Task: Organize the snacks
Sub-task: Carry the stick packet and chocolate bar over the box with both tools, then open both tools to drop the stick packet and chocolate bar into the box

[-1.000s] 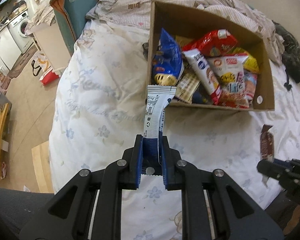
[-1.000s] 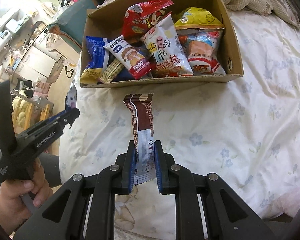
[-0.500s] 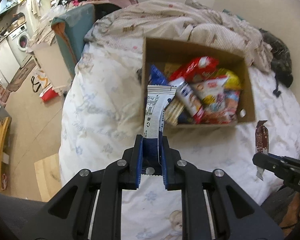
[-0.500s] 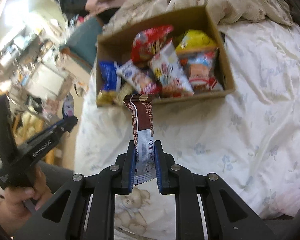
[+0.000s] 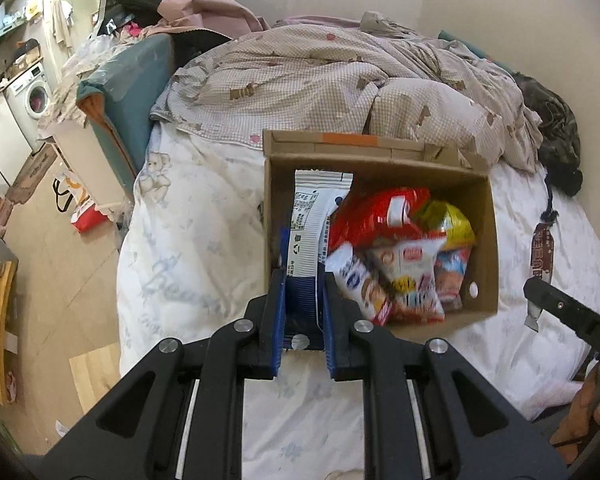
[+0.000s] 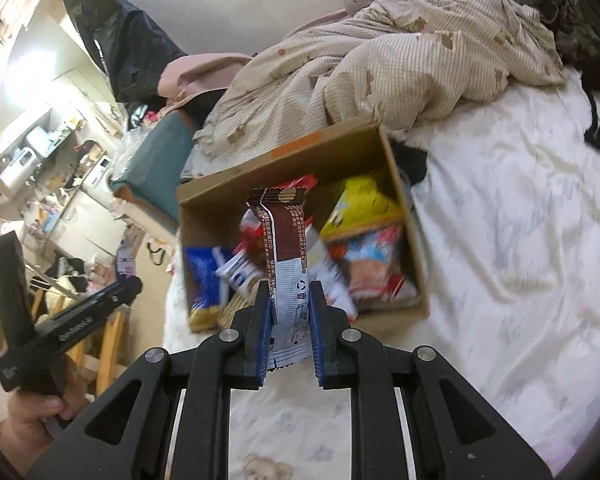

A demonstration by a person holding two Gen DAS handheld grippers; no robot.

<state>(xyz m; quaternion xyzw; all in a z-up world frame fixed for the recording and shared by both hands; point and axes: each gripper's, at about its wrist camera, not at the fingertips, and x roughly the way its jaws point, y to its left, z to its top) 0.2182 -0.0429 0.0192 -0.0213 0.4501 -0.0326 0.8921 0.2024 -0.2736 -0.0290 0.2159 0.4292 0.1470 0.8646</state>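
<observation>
An open cardboard box (image 5: 480, 240) of mixed snack packets sits on the bed; it also shows in the right wrist view (image 6: 220, 204). My left gripper (image 5: 303, 276) is shut on a white snack bar (image 5: 312, 220), held upright over the box's left end. My right gripper (image 6: 289, 292) is shut on a brown and white snack bar (image 6: 286, 248), held upright over the box's near side. The right gripper's bar also shows at the right of the left wrist view (image 5: 542, 248).
A crumpled checked duvet (image 5: 340, 80) lies behind the box. The white flowered sheet (image 6: 520, 260) spreads to the right. A teal cushion (image 5: 132, 80) and a washing machine (image 5: 34, 92) stand left of the bed, above the floor (image 5: 60, 280).
Both grippers have risen and moved forward with their bars, so the box now lies below and beneath them. Both stay shut on their bars.
</observation>
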